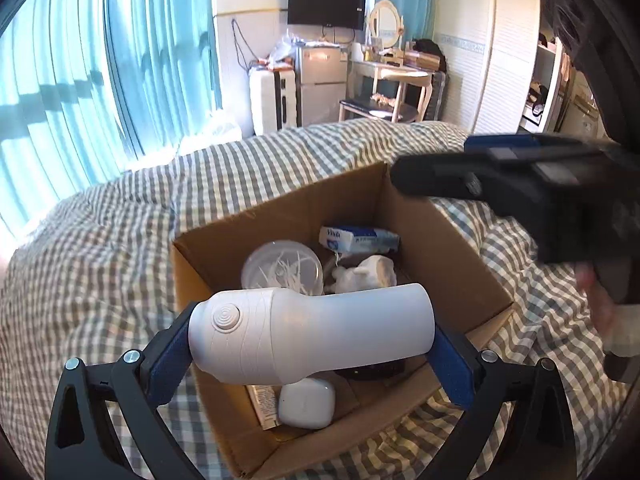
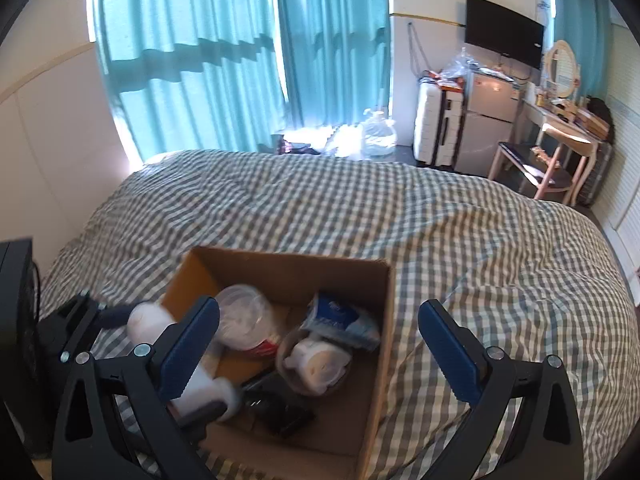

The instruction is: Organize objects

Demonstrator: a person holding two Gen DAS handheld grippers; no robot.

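Presently, the left gripper [image 1: 312, 340] clamps a white plastic bottle-shaped device [image 1: 308, 334] lengthwise, one blue pad at each end, holding it level above the near half of an open brown cardboard box [image 1: 432, 240]. That box rests on a grey-and-white checked bedspread [image 1: 100, 248].

Contents noted inside the box, left wrist view: a round clear plastic tub with white sticks [image 1: 282, 270] at 11 o'clock; a blue-and-white tissue pack [image 1: 358, 238] at 1 o'clock; a crumpled white bag [image 1: 370, 274] just beside the tub; a small white rounded case [image 1: 306, 404] at 6 o'clock, below the held device; a flat black item, partly hidden, at 4 o'clock.

The right gripper [image 2: 320, 354] stands wide apart with nothing between its blue pads [image 2: 450, 354], hovering over the box's right wall. From the left wrist camera it appears blurred at 2 o'clock above the far right corner.

Background: turquoise curtains [image 2: 200, 60], a wall-mounted black television [image 1: 326, 4], a white suitcase [image 1: 272, 98].
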